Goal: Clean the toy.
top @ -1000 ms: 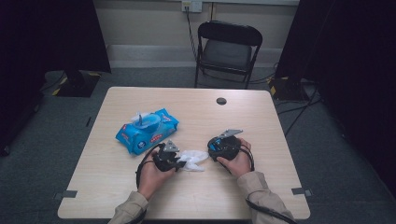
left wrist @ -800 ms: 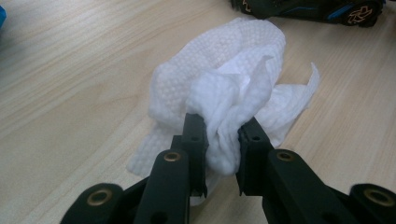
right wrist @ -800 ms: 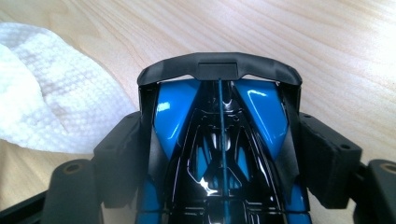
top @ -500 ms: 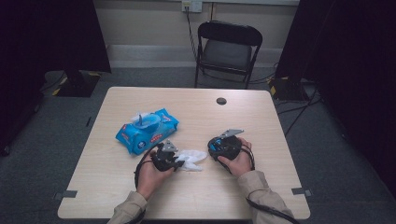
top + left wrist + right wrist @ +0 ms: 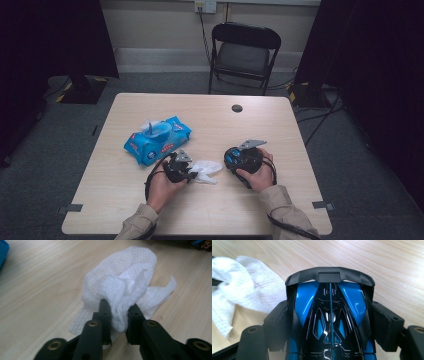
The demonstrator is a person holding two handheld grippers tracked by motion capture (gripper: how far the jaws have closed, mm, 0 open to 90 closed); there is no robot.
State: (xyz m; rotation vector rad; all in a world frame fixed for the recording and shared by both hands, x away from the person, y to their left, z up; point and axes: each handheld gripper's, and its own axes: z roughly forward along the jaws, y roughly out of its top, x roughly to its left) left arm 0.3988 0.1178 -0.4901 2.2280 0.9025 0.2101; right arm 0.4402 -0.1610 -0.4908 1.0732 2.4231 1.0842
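Step, by my read: wipe readied for cleaning toy car. Left gripper (image 5: pixel 117 312) jaws just closing, clamped on crumpled white wet wipe (image 5: pixel 122 287), embossed, soft, lying on table (image 5: pixel 280 130) mid-front. Right gripper (image 5: pixel 329 315) jaws wide, clamped across glossy blue-black toy car (image 5: pixel 329 312), hard shell, just beside wipe. Next: bring wipe onto car body, keep both grips firm. Blue wipe pack (image 5: pixel 157 140) rear-left.

on the table (image 5: pixel 300 150), the wipe (image 5: pixel 206 169) lies between the wipes pack (image 5: pixel 157 141), behind and left, and the toy car (image 5: pixel 242 158) at right.
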